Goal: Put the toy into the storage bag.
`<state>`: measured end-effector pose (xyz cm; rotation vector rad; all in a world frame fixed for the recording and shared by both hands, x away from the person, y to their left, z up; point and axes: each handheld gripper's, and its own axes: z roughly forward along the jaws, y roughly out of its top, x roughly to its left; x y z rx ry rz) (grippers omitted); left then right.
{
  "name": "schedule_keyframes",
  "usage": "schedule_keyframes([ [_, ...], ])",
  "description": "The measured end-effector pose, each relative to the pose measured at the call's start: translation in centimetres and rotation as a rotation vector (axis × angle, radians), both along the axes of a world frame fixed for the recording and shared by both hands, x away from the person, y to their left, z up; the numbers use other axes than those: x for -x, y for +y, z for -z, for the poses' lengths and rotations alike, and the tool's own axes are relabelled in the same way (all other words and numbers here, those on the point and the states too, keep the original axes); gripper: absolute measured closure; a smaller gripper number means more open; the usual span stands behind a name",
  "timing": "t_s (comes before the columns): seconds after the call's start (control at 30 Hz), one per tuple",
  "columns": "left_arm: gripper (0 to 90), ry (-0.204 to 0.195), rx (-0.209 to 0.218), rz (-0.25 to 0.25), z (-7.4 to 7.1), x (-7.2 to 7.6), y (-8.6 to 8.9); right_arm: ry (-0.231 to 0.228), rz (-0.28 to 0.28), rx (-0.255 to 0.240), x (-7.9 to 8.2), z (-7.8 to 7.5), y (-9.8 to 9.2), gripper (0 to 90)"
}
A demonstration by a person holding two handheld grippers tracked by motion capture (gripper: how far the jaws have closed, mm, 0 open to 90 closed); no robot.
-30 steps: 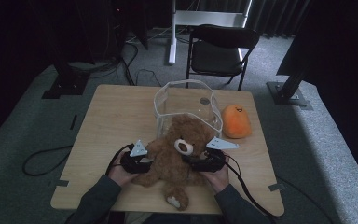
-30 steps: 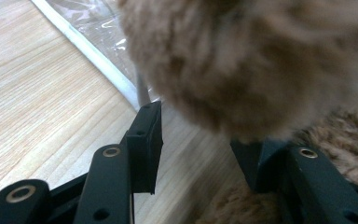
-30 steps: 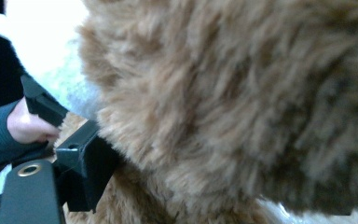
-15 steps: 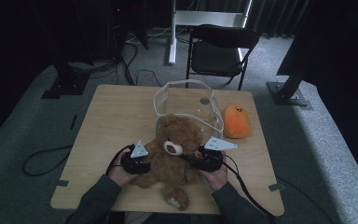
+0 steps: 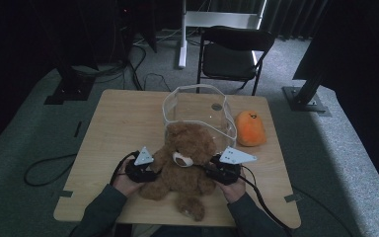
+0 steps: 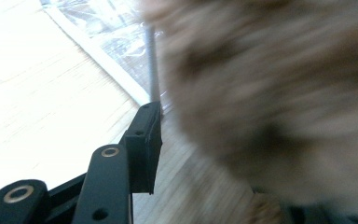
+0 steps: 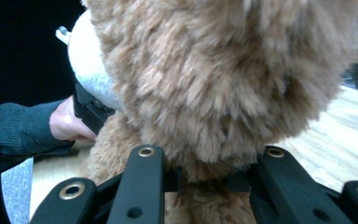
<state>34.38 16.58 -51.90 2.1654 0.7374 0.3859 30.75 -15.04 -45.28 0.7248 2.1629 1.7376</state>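
A brown teddy bear (image 5: 185, 158) is propped upright at the table's near edge, in front of a clear plastic container (image 5: 200, 111). My right gripper (image 5: 208, 170) is at the bear's right side. In the right gripper view its jaws (image 7: 205, 161) have just been closing and now sink into the fur (image 7: 214, 70) from both sides. My left gripper (image 5: 160, 173) is at the bear's other side. In the left gripper view one of its fingers (image 6: 142, 135) stands just clear of the blurred fur (image 6: 270, 93), and the other jaw is hidden behind the fur.
An orange plush toy (image 5: 250, 128) sits right of the container. The wooden table (image 5: 118, 123) has bare room on its left half. A black folding chair (image 5: 234, 54) stands beyond the far edge. Cables trail off the near corners.
The bear's head has risen and now covers the container's lower front. My right gripper has lifted a little with it. The left hand has kept still.
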Motion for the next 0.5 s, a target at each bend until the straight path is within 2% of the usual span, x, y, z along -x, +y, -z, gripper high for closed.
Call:
schedule_keyframes([
  [0.2, 53.2, 0.003, 0.01, -0.026, 0.0, -0.3, 0.7, -0.002, 0.014, -0.01, 0.2, -0.7, -0.6, 72.6],
  [0.5, 53.2, 0.006, 0.025, -0.065, 0.2, -0.7, 1.8, -0.036, 0.027, -0.025, 0.6, -1.7, -1.3, 74.9],
])
